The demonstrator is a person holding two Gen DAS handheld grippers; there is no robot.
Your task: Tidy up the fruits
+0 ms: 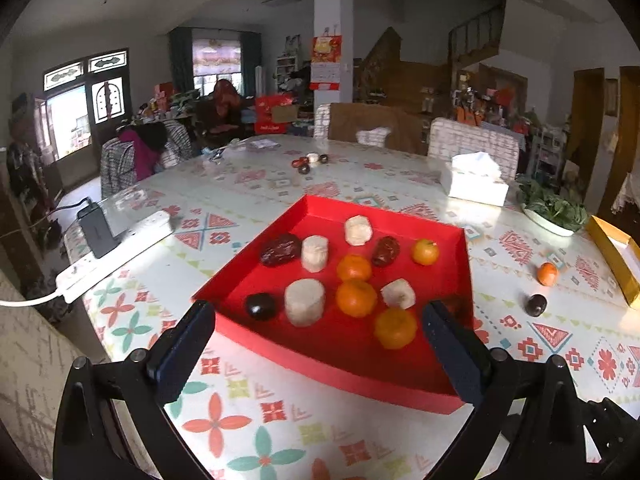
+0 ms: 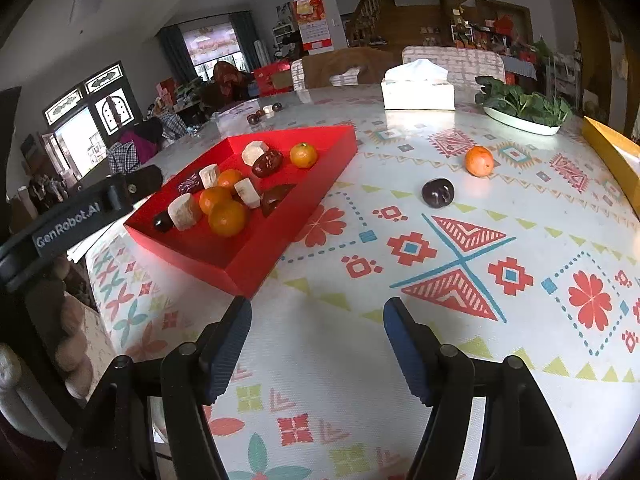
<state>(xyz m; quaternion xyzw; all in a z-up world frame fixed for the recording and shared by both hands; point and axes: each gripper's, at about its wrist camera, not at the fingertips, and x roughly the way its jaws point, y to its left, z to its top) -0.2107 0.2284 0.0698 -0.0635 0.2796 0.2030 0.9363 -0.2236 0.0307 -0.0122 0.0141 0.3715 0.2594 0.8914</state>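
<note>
Both my grippers hang open and empty over the table.
Left gripper (image 1: 320, 344) faces the red tray (image 1: 400, 384) of fruit; right gripper (image 2: 318, 344) faces a dark plum (image 2: 438, 193) and an orange (image 2: 479, 161) right of the tray.

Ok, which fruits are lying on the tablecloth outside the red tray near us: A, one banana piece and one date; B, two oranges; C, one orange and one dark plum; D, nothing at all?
C: an orange and a dark plum sit on the tablecloth, apart from the red tray.
</note>
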